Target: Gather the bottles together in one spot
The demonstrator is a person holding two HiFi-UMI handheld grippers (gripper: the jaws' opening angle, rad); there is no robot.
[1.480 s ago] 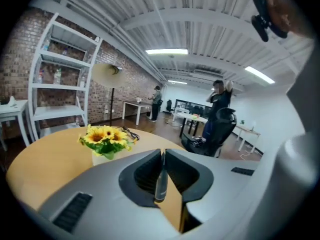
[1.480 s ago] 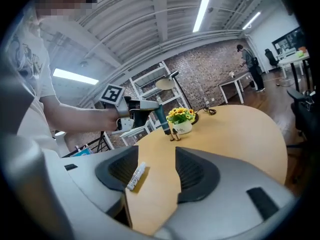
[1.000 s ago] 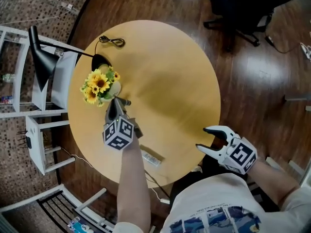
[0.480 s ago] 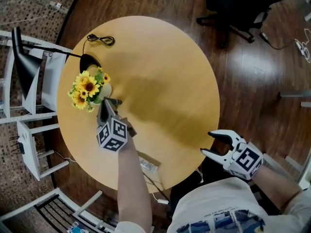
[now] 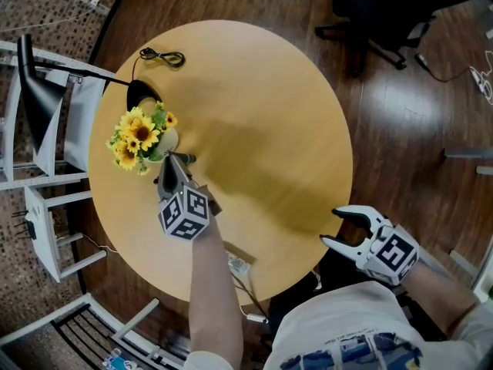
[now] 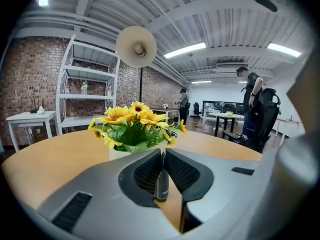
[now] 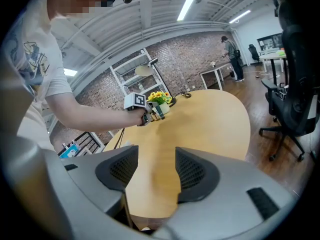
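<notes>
Evidently early: the left tool (image 5: 174, 162) grips a slim dark bottle (image 6: 161, 183) beside the flowers (image 5: 142, 136), frame left. The right tool (image 5: 331, 227) is open and empty, and no other bottles show on the desk (image 5: 269, 114).

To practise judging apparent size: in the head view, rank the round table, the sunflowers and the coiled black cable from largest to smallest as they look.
1. round table, by far the largest
2. sunflowers
3. coiled black cable, clearly the smallest

Reaching forward with left gripper (image 5: 176, 165), pinched shut on slim dark tube (image 6: 161, 184); holding right gripper (image 5: 331, 227) back, jaws apart, empty.
</notes>
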